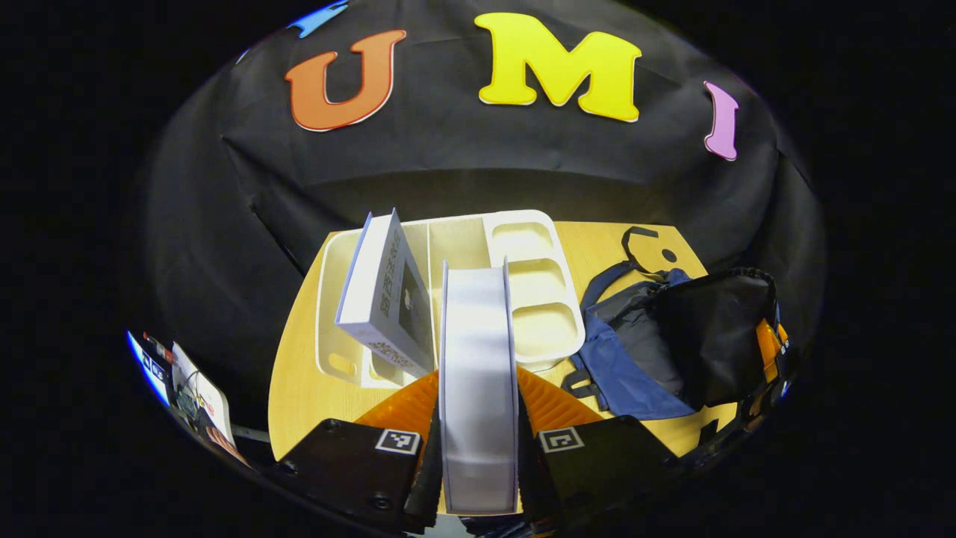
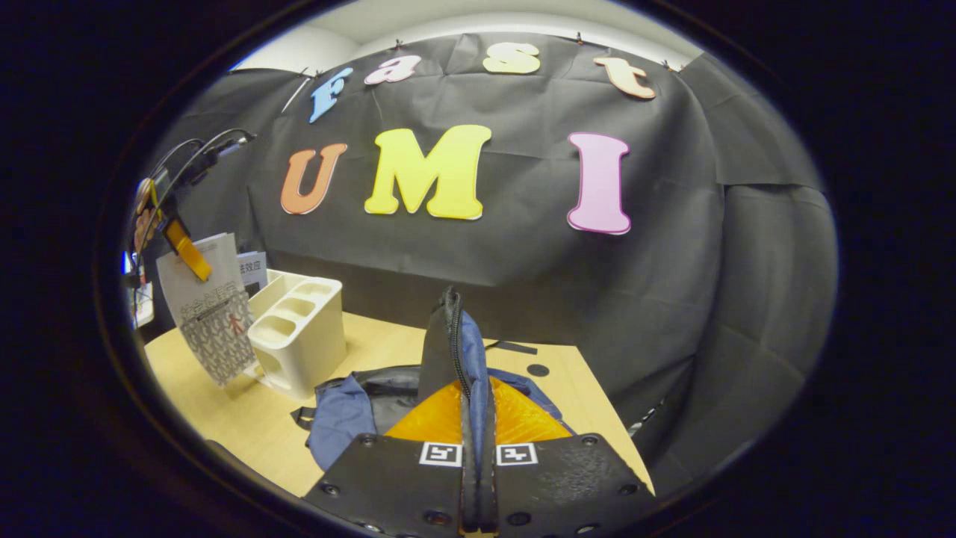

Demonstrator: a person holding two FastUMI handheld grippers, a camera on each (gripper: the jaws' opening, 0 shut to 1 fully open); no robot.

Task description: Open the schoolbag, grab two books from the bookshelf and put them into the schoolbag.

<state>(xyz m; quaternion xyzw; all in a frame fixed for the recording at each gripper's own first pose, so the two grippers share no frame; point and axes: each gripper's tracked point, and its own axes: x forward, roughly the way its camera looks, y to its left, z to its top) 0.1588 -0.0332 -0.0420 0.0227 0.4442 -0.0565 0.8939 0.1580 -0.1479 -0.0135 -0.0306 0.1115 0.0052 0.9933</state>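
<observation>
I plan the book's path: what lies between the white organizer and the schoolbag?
Bare tabletop; in the left gripper view organizer and schoolbag nearly touch.

Book one [image 1: 478, 388]: white, edge-on, upright, raised just in front of my bookshelf [image 1: 534, 299]. Book two [image 1: 388, 299]: white-covered, leaning inside that bookshelf. Schoolbag [image 1: 672, 344]: blue-black, mouth open, right of the bookshelf.

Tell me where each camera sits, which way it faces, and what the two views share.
Left gripper view: rides the left gripper, looking down at the table; its fingers clamp a white book.
Right gripper view: rides the right gripper, facing the booth wall; its fingers pinch the schoolbag's flap.
Shared: bookshelf, schoolbag, table; the right gripper view also shows the left gripper holding that book.
</observation>
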